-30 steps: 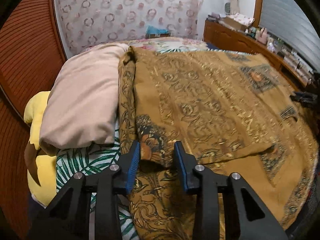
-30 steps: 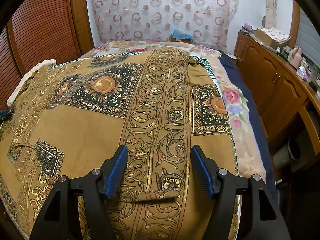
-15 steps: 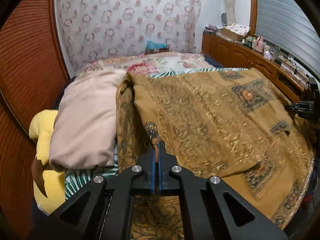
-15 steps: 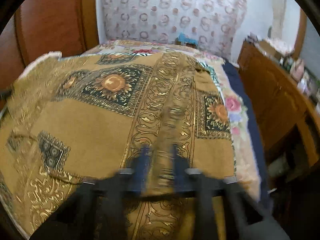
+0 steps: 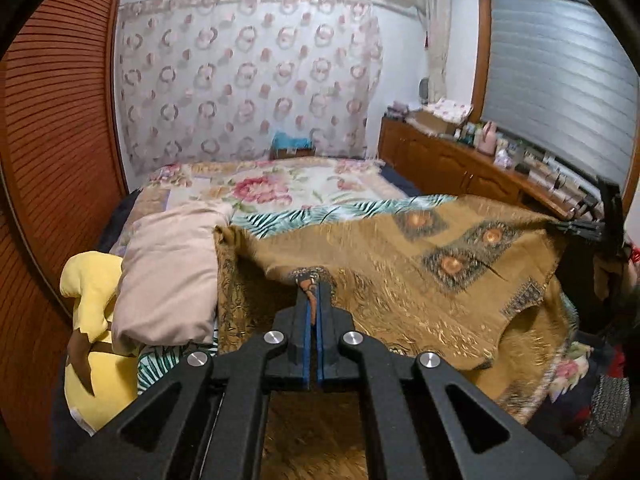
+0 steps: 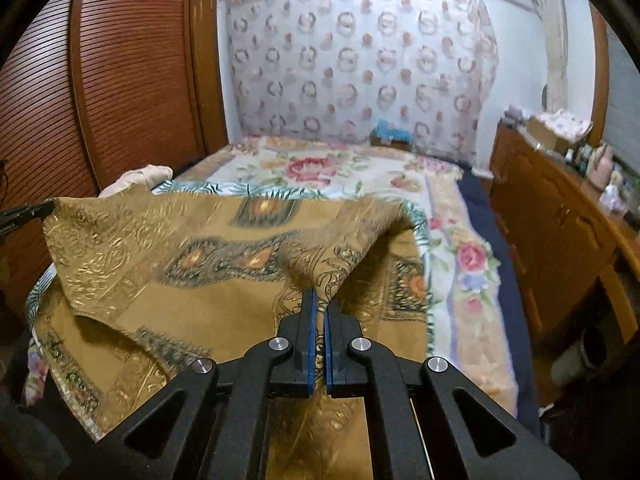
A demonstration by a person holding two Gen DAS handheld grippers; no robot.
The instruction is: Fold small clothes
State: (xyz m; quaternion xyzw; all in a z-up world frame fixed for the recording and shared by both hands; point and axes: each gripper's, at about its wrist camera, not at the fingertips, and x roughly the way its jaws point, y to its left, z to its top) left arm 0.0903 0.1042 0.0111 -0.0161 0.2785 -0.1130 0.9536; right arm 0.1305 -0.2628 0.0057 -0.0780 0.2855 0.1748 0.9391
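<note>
A yellow plush [image 5: 90, 320] and pink pillow [image 5: 170, 276] lie at the bed's [image 5: 280, 188] left edge. The left gripper [image 5: 313, 300] pinches the brown cloth's [image 5: 400, 280] edge; the right gripper [image 6: 319, 312] clamps another fold, and the cloth hangs lifted between them above the bed.

A bed [image 5: 280, 184] with a floral cover fills the middle of the room, a beige pillow [image 5: 168, 276] and a yellow plush toy [image 5: 90, 316] at its left edge. Behind it hangs a sheer curtain [image 5: 248, 76] with pink ring patterns. Left — a slatted wooden door [image 5: 56, 120]. Right — a low wooden cabinet [image 6: 560, 216] crowded with bottles and boxes, under a grey window blind [image 5: 556, 80].
</note>
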